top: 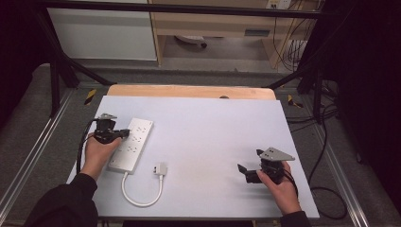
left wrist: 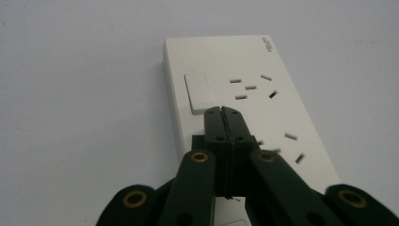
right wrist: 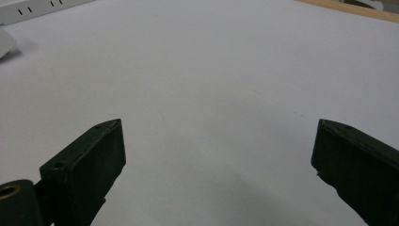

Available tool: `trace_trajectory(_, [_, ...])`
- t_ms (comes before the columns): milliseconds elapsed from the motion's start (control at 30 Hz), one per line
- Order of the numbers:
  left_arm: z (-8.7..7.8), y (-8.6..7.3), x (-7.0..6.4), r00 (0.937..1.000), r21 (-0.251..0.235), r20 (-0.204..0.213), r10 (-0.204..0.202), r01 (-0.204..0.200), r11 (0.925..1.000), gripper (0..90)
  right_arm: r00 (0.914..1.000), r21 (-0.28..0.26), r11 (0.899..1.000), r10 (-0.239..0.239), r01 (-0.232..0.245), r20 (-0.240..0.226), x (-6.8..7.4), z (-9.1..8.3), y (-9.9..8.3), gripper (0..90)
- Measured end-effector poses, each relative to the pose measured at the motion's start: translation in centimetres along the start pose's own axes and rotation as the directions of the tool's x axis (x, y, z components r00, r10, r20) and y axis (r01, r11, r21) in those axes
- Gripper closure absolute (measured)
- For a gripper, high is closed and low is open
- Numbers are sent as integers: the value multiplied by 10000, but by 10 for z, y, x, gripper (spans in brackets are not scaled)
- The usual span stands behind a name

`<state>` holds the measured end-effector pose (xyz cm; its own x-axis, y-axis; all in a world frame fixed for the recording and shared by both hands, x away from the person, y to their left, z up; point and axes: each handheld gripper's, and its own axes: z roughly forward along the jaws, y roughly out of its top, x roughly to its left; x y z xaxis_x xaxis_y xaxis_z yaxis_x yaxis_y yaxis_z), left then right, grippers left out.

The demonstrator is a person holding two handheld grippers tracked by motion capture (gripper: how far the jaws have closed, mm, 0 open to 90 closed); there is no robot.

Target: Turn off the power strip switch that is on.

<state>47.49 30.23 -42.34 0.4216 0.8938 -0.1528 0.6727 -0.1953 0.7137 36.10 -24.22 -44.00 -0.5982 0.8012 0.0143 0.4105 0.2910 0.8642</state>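
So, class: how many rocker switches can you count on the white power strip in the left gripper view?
1 whole switch on the power strip, just beyond the shut left gripper. Others may be hidden under the jaws.

The high view is evenly lit from above: the pale counter (top: 213,137) is bright at the centre of the frame, while the left and right edges fall into near black. Shadows are soft and short, with a faint one beneath the white cable (top: 142,196) at lower left. Detail is slightly soft and grainy. In the left gripper view, the power strip (left wrist: 244,94) is sharp, but the bottom of the frame blurs. The right gripper view is dimmer, greyish, with a soft shadow low in the centre.
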Motion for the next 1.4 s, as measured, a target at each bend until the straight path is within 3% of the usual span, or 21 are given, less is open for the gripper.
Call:
trace_trajectory(1067, [2,1,0,9998,17,-197,74,-74,10000,900,10000,4,10000,12,-12,23,0,0,0,40])
trace_trajectory(1400, [-8,4,-3,9997,-533,-198,167,-177,9984,900,10000,22,10000,-15,15,9,0,0,0,39])
